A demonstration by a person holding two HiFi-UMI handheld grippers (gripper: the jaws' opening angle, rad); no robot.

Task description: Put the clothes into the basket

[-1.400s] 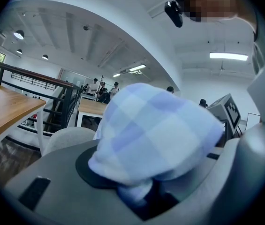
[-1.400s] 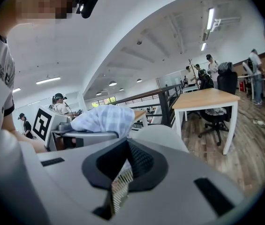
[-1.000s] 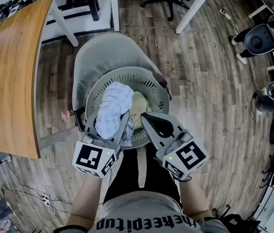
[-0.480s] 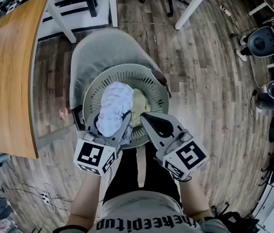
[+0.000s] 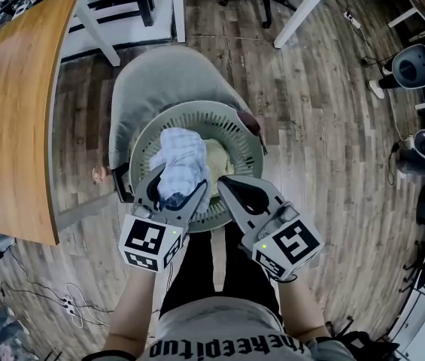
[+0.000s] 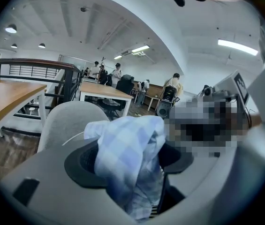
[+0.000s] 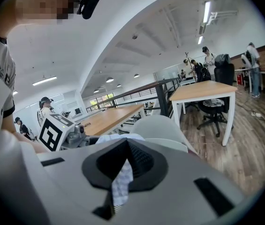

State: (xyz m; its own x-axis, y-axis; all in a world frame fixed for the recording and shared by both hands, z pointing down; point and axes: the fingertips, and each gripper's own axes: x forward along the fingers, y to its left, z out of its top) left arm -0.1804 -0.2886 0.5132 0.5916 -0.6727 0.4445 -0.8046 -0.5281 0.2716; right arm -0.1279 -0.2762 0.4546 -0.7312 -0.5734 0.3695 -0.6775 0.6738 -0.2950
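The basket (image 5: pixel 251 140), round with slotted grey-green walls, sits on the seat of a grey chair (image 5: pixel 152 77) right in front of the person, on a wood-plank floor (image 5: pixel 310 126). A wooden table (image 5: pixel 16 111) stands to the left of the chair.

A pale blue-and-white checked cloth (image 5: pixel 180 156) lies bunched over the near-left part of the basket. Most of it is inside the rim, and its near end trails down toward the person. Beside it to the right, a pale yellow garment (image 5: pixel 217 161) lies deeper in the basket.

The left tool (image 5: pixel 176 189) reaches over the basket's near rim, angled downward. Its jaws have just been opening and now stand wide apart. The checked cloth (image 6: pixel 127 158) hangs loosely in the gap between them (the left gripper view shows it draped between the dark pads (image 6: pixel 83 163), and they do not squeeze it).

The right tool (image 5: pixel 226 182) is just to the right of the left one, at the basket's near edge. Its jaws are together at the tips. In the right gripper view, a narrow strip of the checked fabric shows in the slit of the right tool (image 7: pixel 127 161). I cannot tell whether that strip is pinched or only seen through the gap. Past the tips in that view are more of the cloth (image 7: pixel 118 138) and the chair's back (image 7: pixel 158 125).
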